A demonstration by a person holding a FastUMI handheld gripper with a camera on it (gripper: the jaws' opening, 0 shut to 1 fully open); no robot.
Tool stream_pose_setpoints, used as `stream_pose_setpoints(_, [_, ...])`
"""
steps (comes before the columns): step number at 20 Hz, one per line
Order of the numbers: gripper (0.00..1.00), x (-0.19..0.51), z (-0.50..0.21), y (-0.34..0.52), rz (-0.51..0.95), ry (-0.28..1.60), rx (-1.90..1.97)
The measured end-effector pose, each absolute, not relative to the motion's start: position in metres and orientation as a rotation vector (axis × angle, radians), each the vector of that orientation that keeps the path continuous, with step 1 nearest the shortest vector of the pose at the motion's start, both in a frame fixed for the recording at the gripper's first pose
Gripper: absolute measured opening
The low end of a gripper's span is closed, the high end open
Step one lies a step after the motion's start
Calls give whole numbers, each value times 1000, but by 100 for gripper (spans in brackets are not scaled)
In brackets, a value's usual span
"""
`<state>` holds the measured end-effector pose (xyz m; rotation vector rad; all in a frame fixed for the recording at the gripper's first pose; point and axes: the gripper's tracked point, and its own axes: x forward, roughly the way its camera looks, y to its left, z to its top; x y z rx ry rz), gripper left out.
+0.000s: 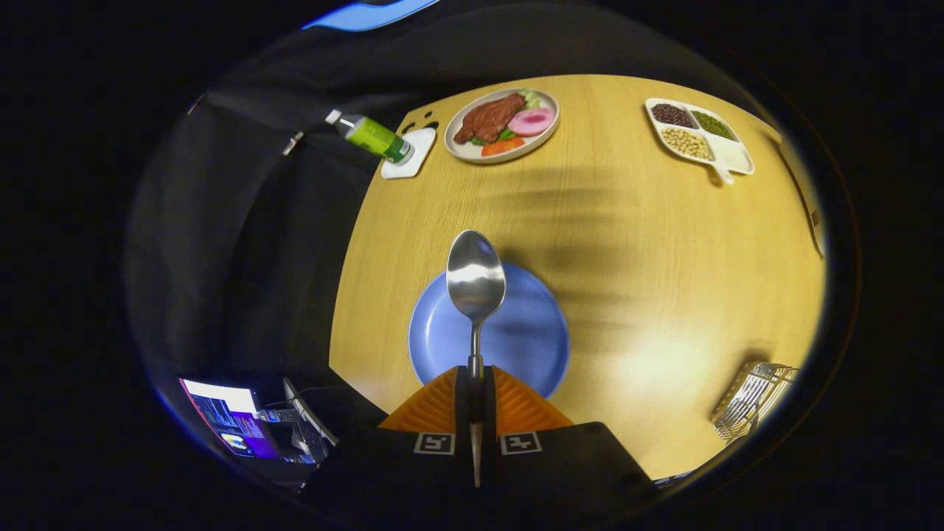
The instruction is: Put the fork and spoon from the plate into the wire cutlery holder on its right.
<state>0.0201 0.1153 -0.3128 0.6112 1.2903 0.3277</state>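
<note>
worktop (634,243): round, light wood grain, carries everything; soft shadows fall across its middle, a bright patch of glare sits near the holder.
room: black cloth booth wall behind the worktop; a lit monitor (225,420) sits low beside the gripper, off the worktop.
blue plate (531,332): just ahead of the fingers, under the spoon; the fork is not seen on it, so judged already moved or hidden, cannot tell which.
food plate (501,125): far side, with meat, a pink slice and greens; not part of the task.
divided dish (700,136): far side, well apart from the food plate, beans and seeds in its compartments.
wire cutlery holder (752,402): near side, to the right of the blue plate and apart from it; contents too small to tell.
green bottle (372,136): stands on a white coaster (409,155) just beside the food plate.
gripper (476,383): fingers closed together, clamped on the spoon's handle.
spoon (476,284): handle pinched between the fingers, bowl pointing forward over the blue plate, seemingly lifted clear of it.
why held so: a grip low on the handle leaves the bowl end free; judged to be the carry toward the holder.
next calls for: a swing right and tipping the spoon upright over the holder.
</note>
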Motion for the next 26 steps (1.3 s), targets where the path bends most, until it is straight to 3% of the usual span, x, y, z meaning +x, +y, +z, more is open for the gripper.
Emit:
stream_pose_setpoints(5, [8, 4, -267, 37, 290, 1225, 632])
stream_pose_setpoints(13, [7, -56, -256, -71, 225, 1292, 561])
stream_pose_setpoints(18, [7, -105, -271, -118, 188, 1437, 477])
stream_pose_setpoints(26, [8, -163, -306, -155, 208, 1834, 322])
